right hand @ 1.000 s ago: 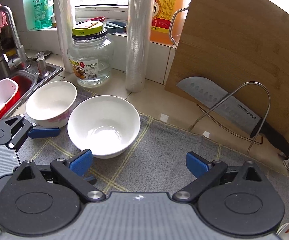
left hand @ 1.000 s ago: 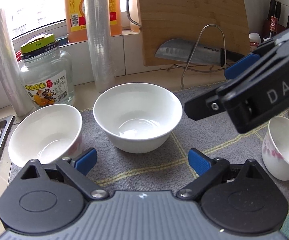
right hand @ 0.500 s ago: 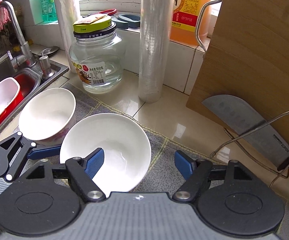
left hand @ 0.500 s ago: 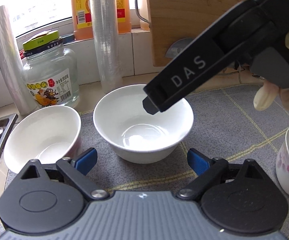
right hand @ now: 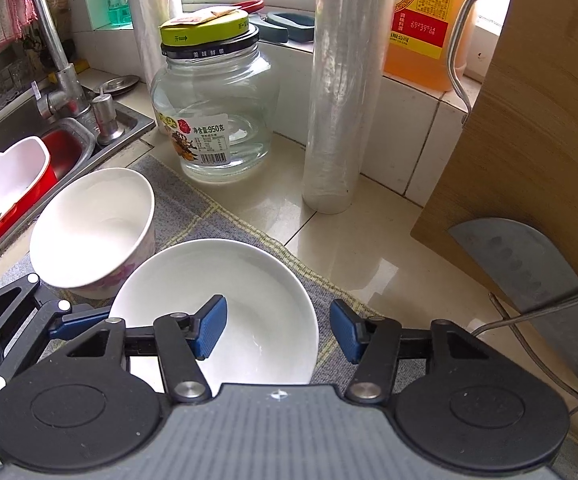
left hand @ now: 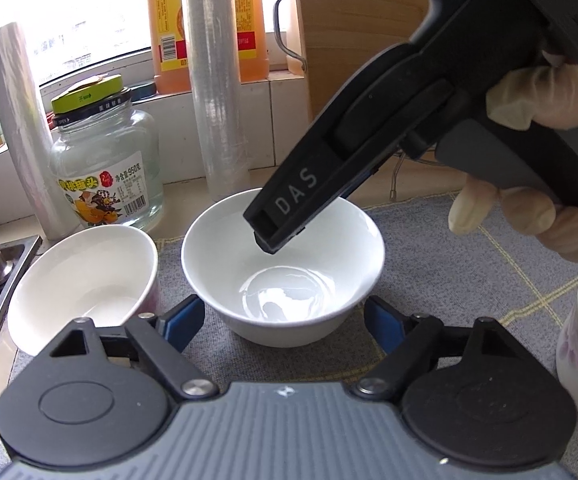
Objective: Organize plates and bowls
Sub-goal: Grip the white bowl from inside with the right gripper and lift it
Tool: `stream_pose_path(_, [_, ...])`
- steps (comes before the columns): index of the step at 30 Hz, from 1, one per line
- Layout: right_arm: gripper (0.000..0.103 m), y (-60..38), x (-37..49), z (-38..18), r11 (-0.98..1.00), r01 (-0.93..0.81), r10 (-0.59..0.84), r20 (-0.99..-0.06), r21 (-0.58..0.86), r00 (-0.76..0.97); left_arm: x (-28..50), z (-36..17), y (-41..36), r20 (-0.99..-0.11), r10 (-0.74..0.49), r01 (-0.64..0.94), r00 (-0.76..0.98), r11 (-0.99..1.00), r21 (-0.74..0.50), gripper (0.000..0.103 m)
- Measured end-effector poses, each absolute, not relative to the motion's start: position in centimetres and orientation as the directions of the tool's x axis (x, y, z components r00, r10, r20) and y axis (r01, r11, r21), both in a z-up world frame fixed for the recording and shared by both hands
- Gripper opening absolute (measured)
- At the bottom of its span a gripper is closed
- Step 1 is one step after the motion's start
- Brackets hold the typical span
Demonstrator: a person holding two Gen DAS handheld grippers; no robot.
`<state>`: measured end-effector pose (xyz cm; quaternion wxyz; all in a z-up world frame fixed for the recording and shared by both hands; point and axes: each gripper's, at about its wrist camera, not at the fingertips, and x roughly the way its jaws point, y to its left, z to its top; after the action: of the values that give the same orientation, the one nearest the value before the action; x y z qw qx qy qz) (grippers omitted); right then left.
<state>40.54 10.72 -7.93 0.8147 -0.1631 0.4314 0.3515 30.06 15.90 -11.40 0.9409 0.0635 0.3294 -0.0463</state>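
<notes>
White bowl (right hand: 249,300) rim between right gripper (right hand: 277,330) pads.

left tool (left hand: 281,322): black, blue pads, silver screws | right tool (right hand: 277,330): same, white "DAS" lettering

Glossy white glazed bowl (right hand: 225,304) at lower centre sits on a matt woven grey cloth mat (right hand: 193,212), beside a clear glass jar (right hand: 215,120), a grainy wooden board (right hand: 537,120) at right, a brushed metal faucet (right hand: 55,52) and polished bench (right hand: 369,248) tiles.
</notes>
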Motion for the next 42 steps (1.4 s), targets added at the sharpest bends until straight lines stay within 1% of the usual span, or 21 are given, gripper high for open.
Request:
stream_pose_path(4, [0.058,10.6,40.7,-8.0,0.696,-0.716,0.437,-0.818,0.045,0.374,30.1,-11.4,15.9,-0.616,-0.037,0.125,0.787,0.987,0.101,0.086])
stream_pose_path(6, [0.055,10.5,40.7,-7.9,0.691,-0.721,0.447,-0.816,0.055,0.366,30.0,-11.3,15.9,-0.612,-0.034,0.125,0.79,0.986,0.106,0.085])
stream_pose_path(19, [0.054,11.2,40.6,-7.7,0.621,-0.784,0.453,-0.828,0.026,0.331,30.0,-11.2,16.0,-0.606,-0.044,0.132,0.794,0.986,0.101,0.085])
stream_pose_path(32, [0.053,11.0,41.7,-7.5,0.498,-0.865,0.479,-0.851,0.061,0.216,29.9,-11.3,16.0,-0.606,-0.043,0.136,0.795,0.985,0.109,0.085])
stream_pose_path(36, [0.053,11.1,42.4,-7.9,0.49,-0.867,0.479,-0.859,0.09,0.182,29.9,-11.3,15.9,-0.606,-0.044,0.139,0.794,0.984,0.112,0.085])
stream_pose_path(42, [0.052,10.9,42.4,-7.8,0.498,-0.861,0.485,-0.856,0.102,0.179,29.8,-11.3,15.9,-0.606,-0.045,0.141,0.794,0.984,0.112,0.085])
